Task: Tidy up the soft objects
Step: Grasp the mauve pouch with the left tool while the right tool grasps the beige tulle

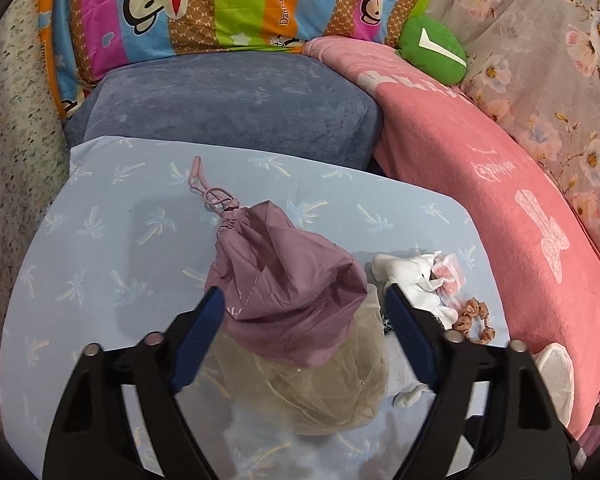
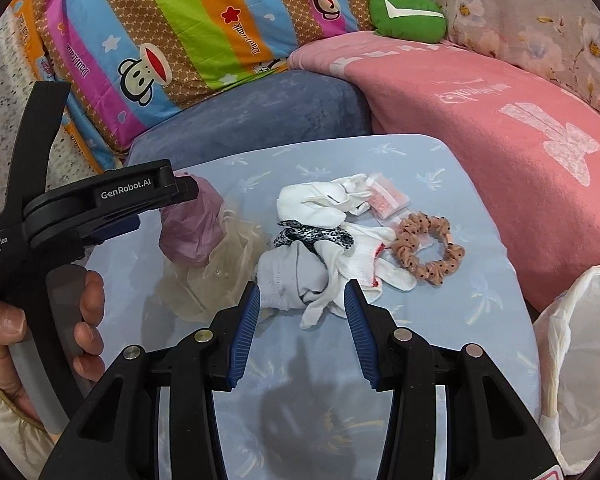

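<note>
Left gripper [image 1: 300,304] is spread wide, jaws straddling the mauve drawstring bag [image 1: 276,276]. The left pad looks to graze the fabric and the right pad stands clear, so I read it as not clamped yet, though blur makes contact hard to call. The bag's long axis runs straight ahead and away from the claw, drawstring loop [image 1: 204,184] at the far end, and its base sits on a sheer beige pouch [image 1: 312,392] on the light blue pad [image 1: 100,260]. Right gripper [image 2: 300,304] is half-spread and empty, tips just short of the grey-and-white sock pile [image 2: 320,264]; brown scrunchie [image 2: 430,248] lies farther right. So left is nearest the bag, right nearest the socks.
</note>
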Motion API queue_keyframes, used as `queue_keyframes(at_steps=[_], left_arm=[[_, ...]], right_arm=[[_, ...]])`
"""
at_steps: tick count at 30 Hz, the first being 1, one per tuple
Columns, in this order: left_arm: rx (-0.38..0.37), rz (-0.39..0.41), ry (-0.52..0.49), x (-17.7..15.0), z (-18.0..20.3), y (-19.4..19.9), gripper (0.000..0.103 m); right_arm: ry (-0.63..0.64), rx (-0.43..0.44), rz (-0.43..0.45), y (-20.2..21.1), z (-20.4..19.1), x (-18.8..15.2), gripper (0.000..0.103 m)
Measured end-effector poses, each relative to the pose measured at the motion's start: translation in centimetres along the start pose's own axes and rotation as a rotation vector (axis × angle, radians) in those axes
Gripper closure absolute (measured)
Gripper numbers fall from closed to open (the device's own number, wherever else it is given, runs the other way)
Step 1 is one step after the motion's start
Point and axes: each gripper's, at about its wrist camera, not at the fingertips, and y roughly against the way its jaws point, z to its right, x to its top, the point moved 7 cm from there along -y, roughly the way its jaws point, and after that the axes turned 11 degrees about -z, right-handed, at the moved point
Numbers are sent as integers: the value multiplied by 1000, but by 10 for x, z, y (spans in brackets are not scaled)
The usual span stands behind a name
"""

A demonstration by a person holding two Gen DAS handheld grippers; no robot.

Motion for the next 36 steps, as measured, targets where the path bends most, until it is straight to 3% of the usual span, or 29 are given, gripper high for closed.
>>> queue_keyframes(at_steps=[3, 5, 8, 17, 22, 28, 36], left_arm=[[-27, -15, -5, 3, -3, -5, 53], [-47, -29, -11, 3, -4, -8, 78], [-73, -43, -9, 1, -10, -9, 91], [-91, -25, 21, -6, -30, 5, 94], [-79, -9, 22, -11, -33, 14, 94], [-83, 20, 12, -13, -28, 31, 94], [-110, 63, -20, -16, -7, 63, 94]], right_arm=[[12, 23, -20, -13, -14, 2, 59], [21, 36, -30, -21, -22, 3, 59], [34, 49, -54, -34, -34, 3, 59], [34, 83, -119, -70, -55, -1, 63], [37, 95, -141, -76, -58, -6, 97], [41, 124, -100, -48, -64, -8, 99], [22, 130, 24, 16, -55, 1, 99]])
